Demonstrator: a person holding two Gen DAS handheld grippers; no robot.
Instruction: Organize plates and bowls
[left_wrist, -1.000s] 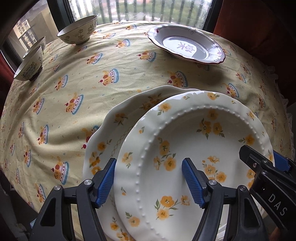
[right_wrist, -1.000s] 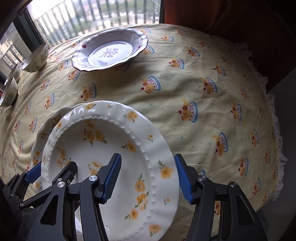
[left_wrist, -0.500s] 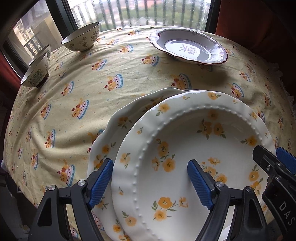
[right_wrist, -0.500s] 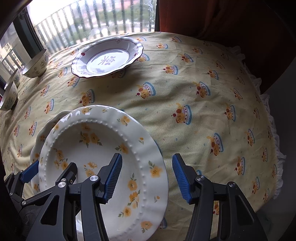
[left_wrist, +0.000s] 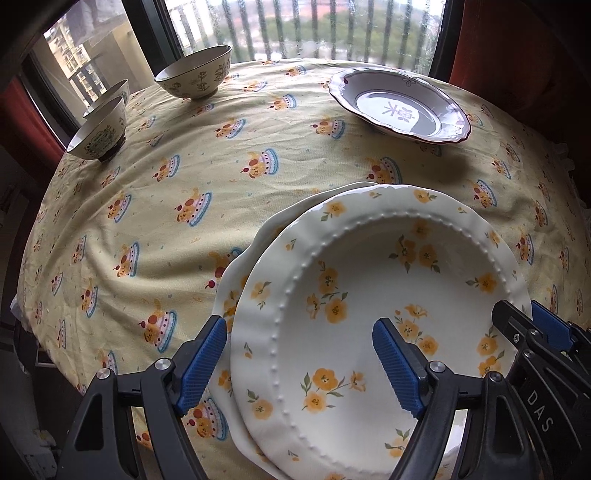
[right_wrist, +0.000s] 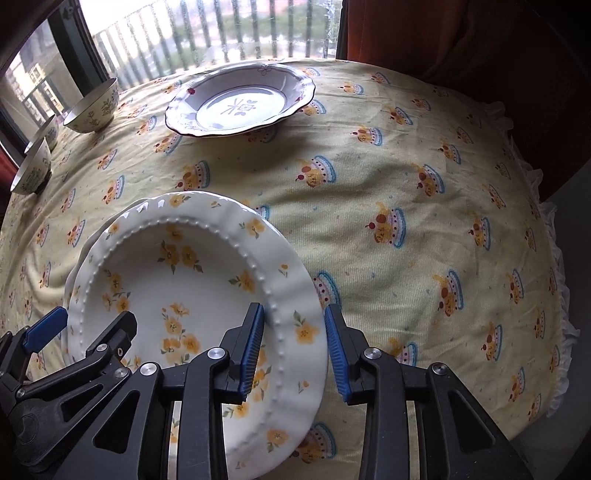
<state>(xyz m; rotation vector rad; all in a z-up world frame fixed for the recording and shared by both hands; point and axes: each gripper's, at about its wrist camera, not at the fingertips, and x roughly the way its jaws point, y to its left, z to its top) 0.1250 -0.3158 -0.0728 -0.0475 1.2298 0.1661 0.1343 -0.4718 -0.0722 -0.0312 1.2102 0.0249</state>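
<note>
- At the table's (right_wrist: 424, 221) near edge, the right tongs (right_wrist: 293, 350) straddle the top flowered plate's (right_wrist: 177, 288) rim at its 4 o'clock; jaws just closing, pads not visibly pinching.
- Left tongs (left_wrist: 299, 362) gape wide across the rim at 8 o'clock, holding nothing.
- The plate sits on a second plate (left_wrist: 236, 280).
- The purple-rimmed plate (right_wrist: 240, 105) waits at 12 o'clock.

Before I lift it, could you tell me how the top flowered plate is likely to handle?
The top plate looks like glazed ceramic, so probably rigid, breakable and fairly heavy. Its glossy rim may slip between the right tongs, whose jaws have just been closing astride it. It sits off-centre on the lower plate, so it may rock.
</note>
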